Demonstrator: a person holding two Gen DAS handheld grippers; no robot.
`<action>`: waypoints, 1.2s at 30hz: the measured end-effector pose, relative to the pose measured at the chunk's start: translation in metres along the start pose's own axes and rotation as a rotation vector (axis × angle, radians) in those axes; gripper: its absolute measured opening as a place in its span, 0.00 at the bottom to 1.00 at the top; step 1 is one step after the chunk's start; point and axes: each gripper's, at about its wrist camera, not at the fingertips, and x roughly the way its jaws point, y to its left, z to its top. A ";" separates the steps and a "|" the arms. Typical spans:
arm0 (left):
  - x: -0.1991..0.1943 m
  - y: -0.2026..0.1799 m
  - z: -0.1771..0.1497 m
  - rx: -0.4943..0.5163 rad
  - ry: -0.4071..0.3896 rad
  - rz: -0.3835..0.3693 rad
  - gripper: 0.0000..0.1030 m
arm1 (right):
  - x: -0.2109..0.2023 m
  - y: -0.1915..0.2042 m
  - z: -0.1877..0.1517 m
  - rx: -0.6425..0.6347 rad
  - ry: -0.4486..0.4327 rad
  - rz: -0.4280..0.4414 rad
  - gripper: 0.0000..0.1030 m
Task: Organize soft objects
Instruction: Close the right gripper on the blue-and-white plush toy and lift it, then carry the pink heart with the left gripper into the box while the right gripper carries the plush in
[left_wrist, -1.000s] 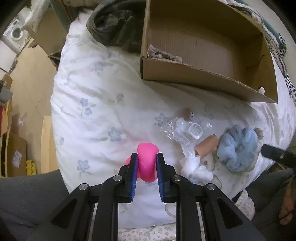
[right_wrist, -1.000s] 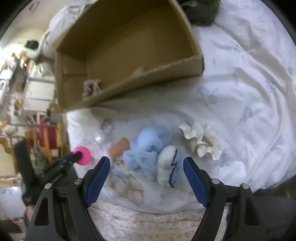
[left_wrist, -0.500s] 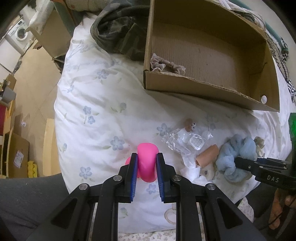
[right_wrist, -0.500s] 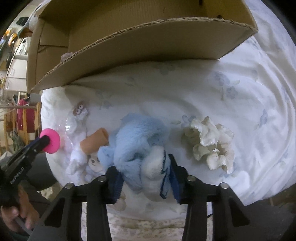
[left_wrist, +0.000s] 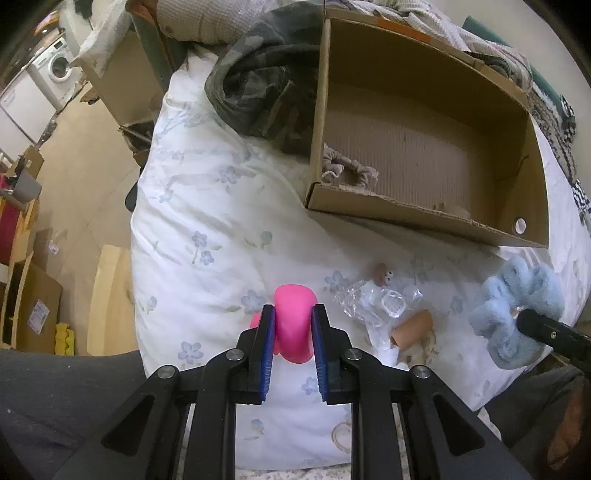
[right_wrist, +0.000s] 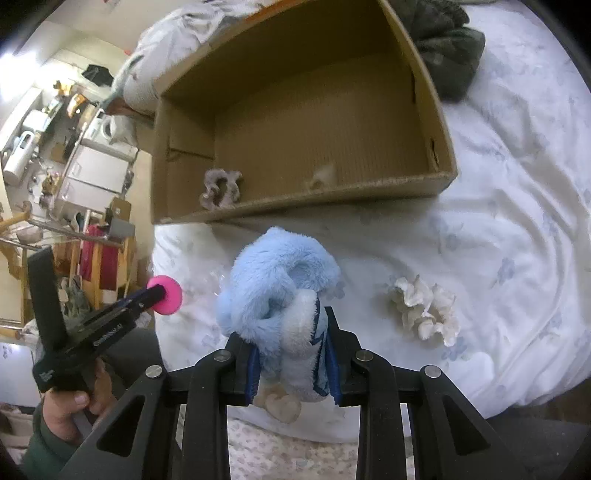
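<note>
Left gripper (left_wrist: 293, 332) clamped on a pink ball (left_wrist: 294, 321), right gripper (right_wrist: 291, 354) clamped on a blue plush toy (right_wrist: 280, 291); only the right view shows the white scrunchie (right_wrist: 424, 310) at 3 o'clock, cardboard box (right_wrist: 306, 206) at 12.

Bright pink rounded soft toy (left_wrist: 294, 325) pinched between blue-padded black fingers of the left gripper (left_wrist: 293, 354). The fluffy plush (right_wrist: 280, 295) in the right gripper (right_wrist: 291, 358) is pale blue with a white part edged in a dark blue line. White bedsheet (left_wrist: 207, 206) has faint blue flowers. Plain brown cardboard box (right_wrist: 436, 184), a greyish-mauve scrunchie (right_wrist: 220, 188) inside. Cream ruffled scrunchie (right_wrist: 424, 310) on the sheet, and a camo-green garment (left_wrist: 258, 88) behind the box.
</note>
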 end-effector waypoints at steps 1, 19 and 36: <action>-0.001 -0.001 0.000 0.001 -0.001 0.001 0.17 | 0.001 -0.001 -0.001 0.003 -0.001 -0.002 0.30; -0.066 -0.012 0.034 0.023 -0.193 -0.044 0.17 | -0.043 0.018 0.015 -0.065 -0.165 0.074 0.30; -0.089 -0.037 0.101 0.083 -0.281 -0.080 0.17 | -0.077 0.034 0.073 -0.137 -0.325 0.021 0.30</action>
